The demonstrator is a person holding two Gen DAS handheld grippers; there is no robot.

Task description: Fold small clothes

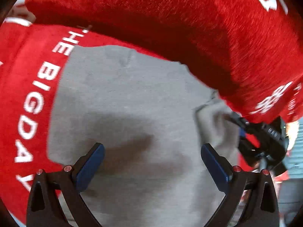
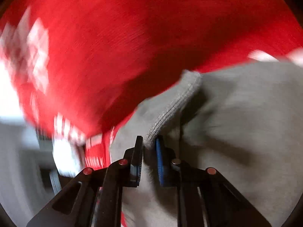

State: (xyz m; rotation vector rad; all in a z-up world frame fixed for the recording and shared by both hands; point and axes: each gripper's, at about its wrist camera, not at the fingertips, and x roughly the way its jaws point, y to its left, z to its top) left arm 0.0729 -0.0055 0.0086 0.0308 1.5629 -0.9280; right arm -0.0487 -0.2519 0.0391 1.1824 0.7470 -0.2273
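A grey garment [image 1: 132,104] lies spread across the centre of the left wrist view, over a red cloth with white lettering [image 1: 28,94]. The left gripper [image 1: 151,162] hovers above it, lower centre, jaws wide apart and empty. In the blurred right wrist view, the right gripper [image 2: 149,151] at lower centre is clamped on the garment's ribbed cuff [image 2: 170,111]. The pinch looks shallow, so a quick pull could probably slip the cuff free and undo the fold.
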